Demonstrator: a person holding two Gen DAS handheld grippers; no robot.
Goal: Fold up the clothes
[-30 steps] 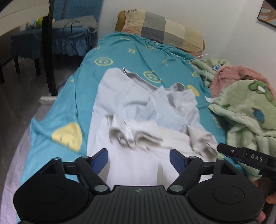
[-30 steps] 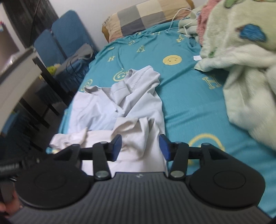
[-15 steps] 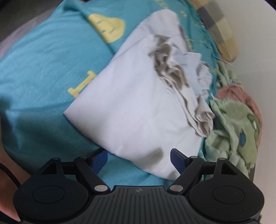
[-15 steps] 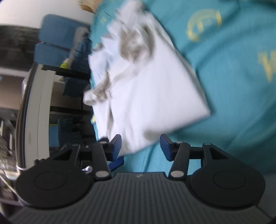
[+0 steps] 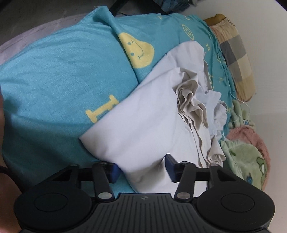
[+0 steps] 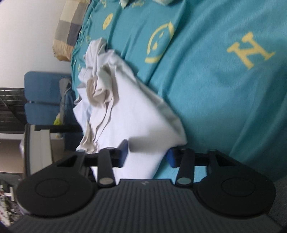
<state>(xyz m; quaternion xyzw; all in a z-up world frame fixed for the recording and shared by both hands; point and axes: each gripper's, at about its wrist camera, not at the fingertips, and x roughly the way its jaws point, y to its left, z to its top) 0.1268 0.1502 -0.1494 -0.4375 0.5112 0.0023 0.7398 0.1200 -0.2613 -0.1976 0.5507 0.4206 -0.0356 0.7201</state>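
Observation:
A white shirt [image 5: 143, 118] lies rumpled on the teal bed cover [image 5: 53, 75], with bunched cream folds [image 5: 190, 100] on top. My left gripper [image 5: 142, 170] is open, its blue pads on either side of the shirt's near hem corner. The shirt also shows in the right wrist view [image 6: 132, 114]. My right gripper [image 6: 148, 154] is open, its pads astride the other hem corner of the shirt. Both views are rolled sideways. Whether the pads touch the cloth I cannot tell.
A checked pillow [image 5: 236, 53] lies at the bed's head. Green and pink fleece blankets [image 5: 249, 152] are piled beside the shirt. A blue chair [image 6: 43, 100] and a dark table frame [image 6: 10, 100] stand by the bed. The floor [image 5: 35, 16] lies past the bed's edge.
Both grippers have rolled sideways and dropped close to the shirt's near hem; each now has a hem corner between its open pads. The jaws have narrowed somewhat.

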